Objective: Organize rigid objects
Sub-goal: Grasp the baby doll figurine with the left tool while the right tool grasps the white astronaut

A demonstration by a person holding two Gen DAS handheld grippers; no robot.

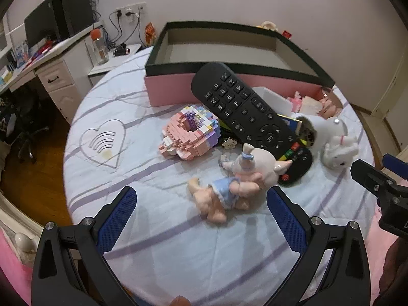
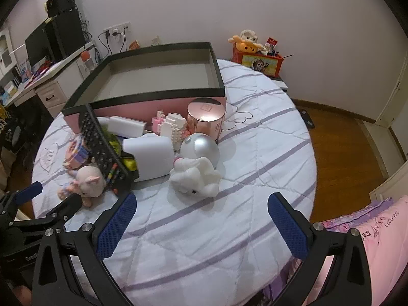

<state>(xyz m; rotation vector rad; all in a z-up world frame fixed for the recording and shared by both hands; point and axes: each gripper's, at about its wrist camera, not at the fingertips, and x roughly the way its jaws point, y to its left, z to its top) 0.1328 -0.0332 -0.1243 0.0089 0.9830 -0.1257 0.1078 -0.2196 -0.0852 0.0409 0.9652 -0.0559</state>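
A pile of small objects lies on a round bed in front of a pink box with a black rim [image 1: 168,89] [image 2: 142,95], whose inside looks bare. A black remote [image 1: 251,117] [image 2: 102,140] leans across the pile. Beside it are a pink brick model [image 1: 190,134], a pig figurine [image 1: 252,168] [image 2: 89,181], a white dog figure with a silver ball [image 2: 196,170] [image 1: 336,142], a white block [image 2: 153,156] and a rose-gold tin [image 2: 206,118]. My left gripper [image 1: 201,204] is open just short of the pig figurine. My right gripper [image 2: 201,216] is open, short of the dog.
A desk with drawers [image 1: 58,79], monitor and speakers stands at the left beside the bed. A red toy box [image 2: 257,61] sits behind the bed at the wall. Wooden floor [image 2: 339,148] runs on the right. A pink cloth [image 2: 377,232] lies at the near right.
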